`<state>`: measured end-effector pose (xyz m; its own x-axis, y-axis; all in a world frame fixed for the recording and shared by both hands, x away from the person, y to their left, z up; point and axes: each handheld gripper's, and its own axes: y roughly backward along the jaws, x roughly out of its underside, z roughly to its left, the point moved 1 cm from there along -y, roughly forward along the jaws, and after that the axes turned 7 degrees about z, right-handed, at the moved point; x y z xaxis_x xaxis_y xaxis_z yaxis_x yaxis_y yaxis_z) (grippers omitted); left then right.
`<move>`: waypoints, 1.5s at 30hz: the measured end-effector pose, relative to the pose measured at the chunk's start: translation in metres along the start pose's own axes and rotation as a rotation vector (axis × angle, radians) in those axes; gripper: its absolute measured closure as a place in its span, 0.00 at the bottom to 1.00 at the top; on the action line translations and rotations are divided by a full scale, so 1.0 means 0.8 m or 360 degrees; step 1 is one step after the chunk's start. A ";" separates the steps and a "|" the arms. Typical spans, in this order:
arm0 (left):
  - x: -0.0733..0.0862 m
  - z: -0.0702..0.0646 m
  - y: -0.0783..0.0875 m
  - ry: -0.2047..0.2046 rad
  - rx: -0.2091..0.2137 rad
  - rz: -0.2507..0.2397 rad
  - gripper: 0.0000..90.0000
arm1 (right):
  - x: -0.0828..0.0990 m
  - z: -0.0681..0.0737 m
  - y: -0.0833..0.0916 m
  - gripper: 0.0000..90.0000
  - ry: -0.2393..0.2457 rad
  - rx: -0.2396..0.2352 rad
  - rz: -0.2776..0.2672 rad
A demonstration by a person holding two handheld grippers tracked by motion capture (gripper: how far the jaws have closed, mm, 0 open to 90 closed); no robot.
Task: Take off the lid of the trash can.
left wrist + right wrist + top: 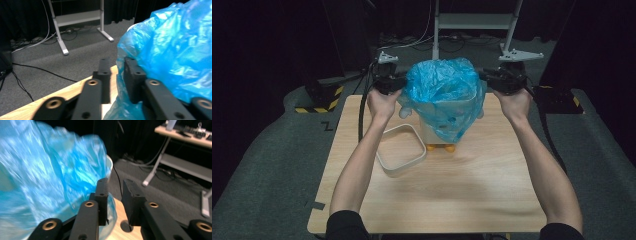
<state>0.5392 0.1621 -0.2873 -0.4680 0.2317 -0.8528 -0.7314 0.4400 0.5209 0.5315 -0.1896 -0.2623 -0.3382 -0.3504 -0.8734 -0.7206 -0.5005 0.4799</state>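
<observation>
1. We are working a blue plastic bag [443,95] over a white bin [432,131] with orange feet, which is standing on the table [472,185] a little toward twelve o'clock from its middle. The bag is sitting on the bin's top, puffed up and draping down its front.
2. At ten o'clock from the bin, we are holding the left claw [393,84] against the bag's edge. In the left gripper view its jaws are standing a little apart with a clear gap, and the film [172,50] is lying against the outer side of one jaw, not pinched.
3. At two o'clock, we are holding the right claw [498,80] the same way. Its jaws are likewise a little apart, with the bag [50,175] beside them and nothing clamped.
4. To do this step well, we are judging that each claw should take a fresh pinch lower on the film, at opposite sides, so the pull stays even.
5. We should be drawing downward gently; thin film tears or slips off the rim if one side leads.
6. The white square tray [401,149] at seven o'clock from the bin is lying close, so we should be keeping the forearms clear of it.
</observation>
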 end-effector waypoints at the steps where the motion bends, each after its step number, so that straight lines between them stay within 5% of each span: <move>1: 0.001 0.000 0.004 0.0006 0.0001 0.0001 0.76 | -0.001 0.001 0.006 0.79 -0.0006 -0.0017 -0.0023; 8: 0.004 -0.003 0.034 0.0032 0.0046 -0.0090 0.55 | -0.002 0.018 0.023 0.68 0.0051 -0.0109 -0.0049; 12: 0.006 -0.011 0.049 -0.0008 0.0087 -0.0119 0.50 | -0.001 0.024 0.021 0.64 0.0056 -0.0157 -0.0044; 19: 0.003 -0.022 0.055 -0.0062 0.0154 -0.0114 0.48 | 0.000 0.028 0.008 0.71 0.0077 -0.0207 0.0019; 27: 0.003 -0.022 0.044 -0.0075 0.0192 -0.0032 0.72 | -0.001 0.023 0.001 0.99 0.0105 -0.0197 0.0013; 36: -0.008 -0.019 0.033 -0.0097 0.0160 -0.0017 0.96 | -0.007 0.020 0.000 1.00 0.0105 -0.0146 -0.0021; 45: -0.022 -0.012 0.023 -0.0083 0.0122 -0.0009 1.00 | -0.016 0.017 -0.003 1.00 0.0077 -0.0122 -0.0034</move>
<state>0.5292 0.1573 -0.2622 -0.4358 0.2730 -0.8577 -0.6930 0.5063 0.5132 0.5295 -0.1733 -0.2536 -0.2924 -0.3762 -0.8792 -0.6782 -0.5667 0.4679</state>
